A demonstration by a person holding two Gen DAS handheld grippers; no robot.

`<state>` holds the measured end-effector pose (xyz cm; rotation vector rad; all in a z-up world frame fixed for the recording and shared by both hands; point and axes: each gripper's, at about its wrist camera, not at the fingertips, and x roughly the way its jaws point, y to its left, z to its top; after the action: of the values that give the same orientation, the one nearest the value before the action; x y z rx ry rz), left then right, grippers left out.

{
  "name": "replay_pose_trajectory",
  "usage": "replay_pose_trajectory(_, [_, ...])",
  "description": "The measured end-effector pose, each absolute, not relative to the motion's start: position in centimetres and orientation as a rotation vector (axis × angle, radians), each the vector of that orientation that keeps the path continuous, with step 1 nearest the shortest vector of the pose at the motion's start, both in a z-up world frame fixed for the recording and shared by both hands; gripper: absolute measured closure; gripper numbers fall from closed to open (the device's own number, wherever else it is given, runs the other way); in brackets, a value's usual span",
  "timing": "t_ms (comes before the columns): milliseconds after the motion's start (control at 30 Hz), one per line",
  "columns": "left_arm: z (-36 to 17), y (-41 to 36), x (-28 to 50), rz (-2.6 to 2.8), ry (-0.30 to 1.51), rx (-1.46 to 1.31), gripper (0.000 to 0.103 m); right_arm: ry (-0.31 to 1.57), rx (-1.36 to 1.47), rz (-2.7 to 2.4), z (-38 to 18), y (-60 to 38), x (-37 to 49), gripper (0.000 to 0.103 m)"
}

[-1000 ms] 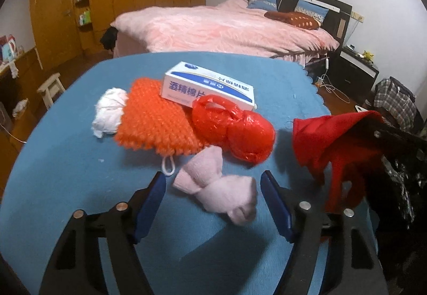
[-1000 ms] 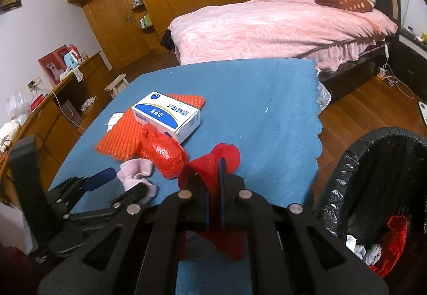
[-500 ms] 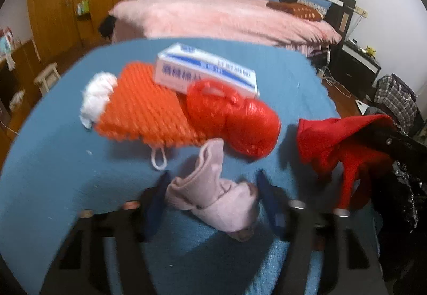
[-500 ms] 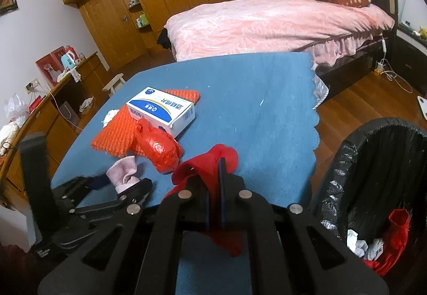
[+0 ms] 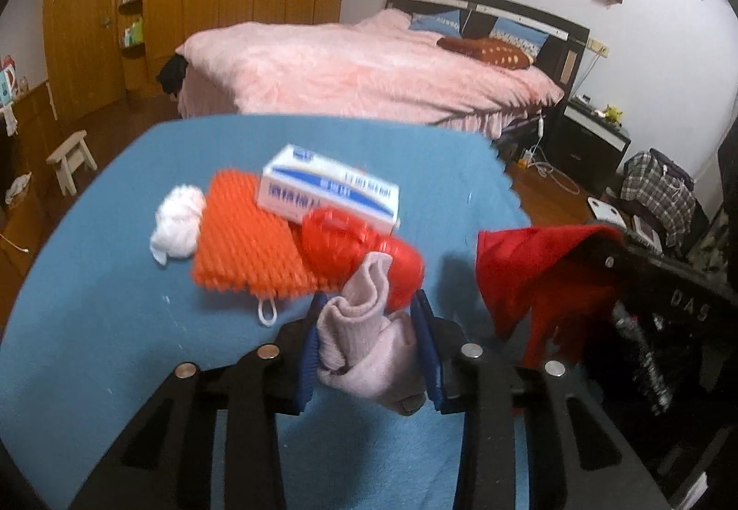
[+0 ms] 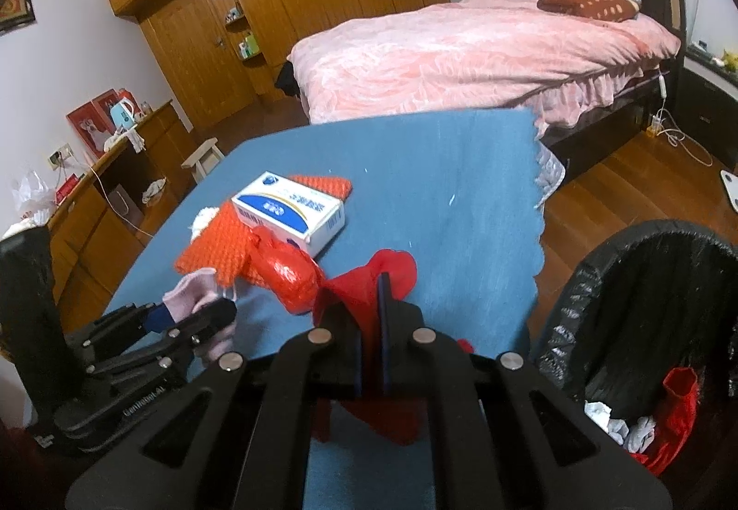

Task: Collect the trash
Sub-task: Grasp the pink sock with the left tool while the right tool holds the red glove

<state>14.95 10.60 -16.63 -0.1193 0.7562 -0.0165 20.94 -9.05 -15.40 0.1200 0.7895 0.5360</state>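
trash bin [image 6: 645, 302] has some; left tongs [image 5: 369, 344] just squeezed shut on pink sock [image 5: 364, 339], right tongs [image 6: 371, 325] pinch red cloth [image 6: 392, 270]; box [image 5: 327, 194], orange pad [image 5: 244, 247], red bag [image 5: 350, 247], white wad [image 5: 177, 224] wait on counter [image 5: 115, 325].

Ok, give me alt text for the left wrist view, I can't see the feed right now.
The left claw is shut on a crumpled pink sock, having just closed, above a blue tablecloth. Beyond lie an orange knitted pad, a white wad, a white-and-blue box and a red plastic bag. At right, a red cloth hangs from the other claw.
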Motion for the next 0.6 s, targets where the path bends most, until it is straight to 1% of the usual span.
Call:
replay_pose_trajectory(233, [-13.5,9.7,15.1,-0.022,0.702,-0.096,0.066,0.739,0.136,0.538,-12.6,-10.1,19.9,0.098])
replay_pose_trajectory(600, [-9.1,6.3,14.4,-0.076,0.636,-0.080,0.066,0.654,0.134,0.496,-8.0,-13.3,17.6,0.098])
